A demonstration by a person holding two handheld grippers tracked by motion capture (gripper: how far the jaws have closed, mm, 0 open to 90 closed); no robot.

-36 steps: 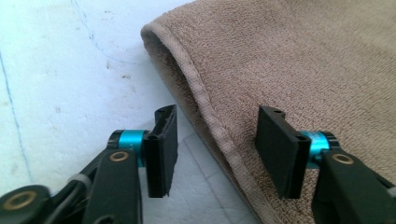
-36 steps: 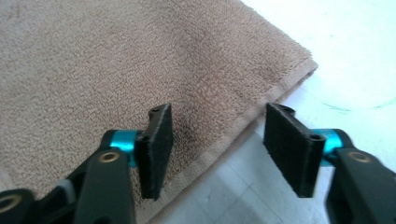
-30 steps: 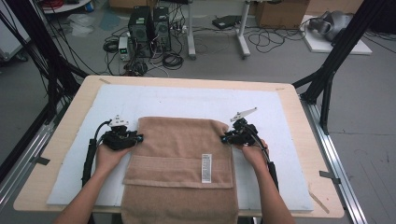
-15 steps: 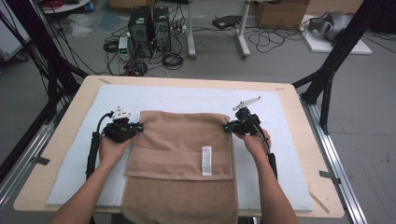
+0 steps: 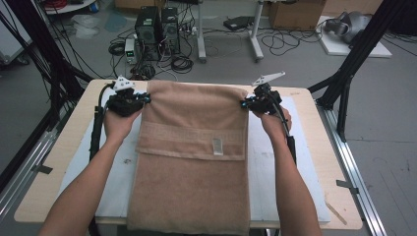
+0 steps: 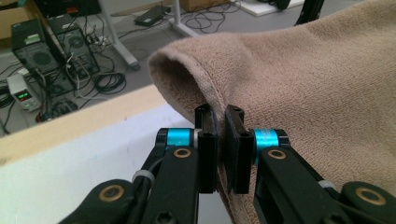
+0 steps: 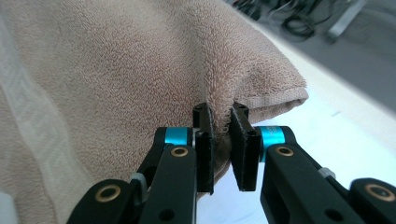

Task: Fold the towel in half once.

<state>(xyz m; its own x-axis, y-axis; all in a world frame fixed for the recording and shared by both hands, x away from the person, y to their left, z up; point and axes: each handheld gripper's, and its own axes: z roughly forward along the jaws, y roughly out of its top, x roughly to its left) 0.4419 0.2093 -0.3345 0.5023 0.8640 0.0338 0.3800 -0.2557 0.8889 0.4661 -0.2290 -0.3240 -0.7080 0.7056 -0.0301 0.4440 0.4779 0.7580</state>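
Note:
A tan towel (image 5: 192, 162) with a small white label (image 5: 218, 146) lies lengthwise down the table, its near end hanging over the front edge. My left gripper (image 5: 146, 98) is shut on its far left corner and my right gripper (image 5: 244, 103) on its far right corner, holding that edge raised above the table. In the left gripper view the hem (image 6: 303, 84) is pinched between the pads of that gripper (image 6: 220, 116). In the right gripper view, the thick pile (image 7: 116, 79) fills the gap of that gripper (image 7: 219, 114). Both pairs of jaws have just been opening slightly, still with the towel between them.
A white mat (image 5: 275, 172) covers the wooden table (image 5: 314, 113). Computer towers (image 5: 157, 24) and loose cables sit on the floor beyond the far edge. Black frame legs (image 5: 354, 59) stand at the table's far right corner and at the left.
Both hands have risen and moved toward the table's far edge, carrying the towel's far edge with them. The towel has been drawn out longer and flatter.

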